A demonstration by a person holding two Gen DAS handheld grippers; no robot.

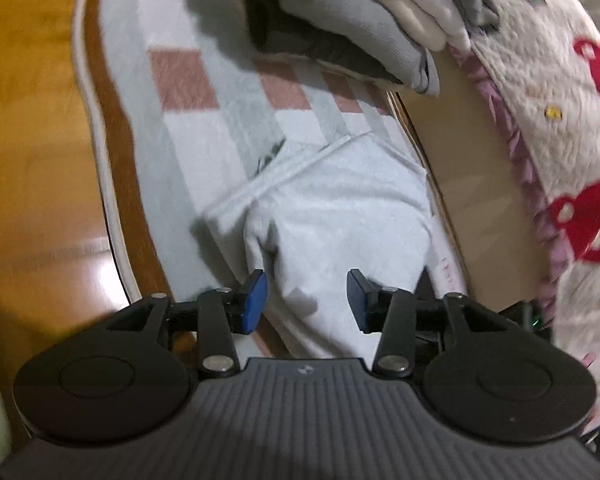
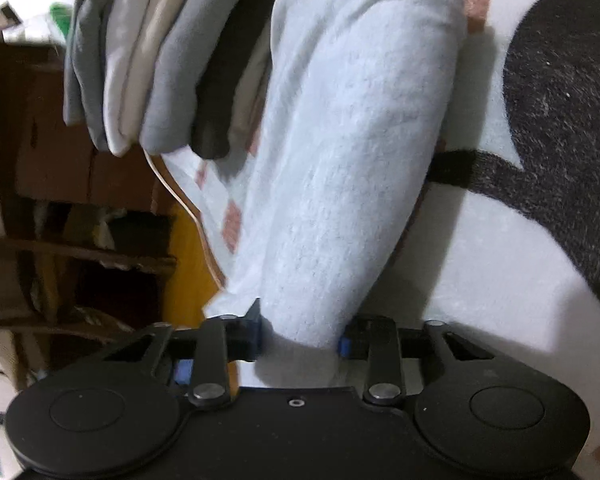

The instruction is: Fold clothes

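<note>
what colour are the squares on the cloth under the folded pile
Dusty pink squares with grey stripes on white; the checked cloth shows best in the left wrist view.

I see the folded towel (image 1: 332,208) on the blanket (image 1: 204,128); the stack of folded clothes (image 1: 364,12) lies beyond it, and a cardboard box (image 1: 472,168) stands right of the towel.

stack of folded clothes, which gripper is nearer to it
Hard to call. The right gripper, closed on a pale towel, and the open left gripper both sit well short of the stack.

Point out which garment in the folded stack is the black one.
The black piece sits at the stack's edge nearest the pale blue towel; every other layer is grey, white or cream.
</note>
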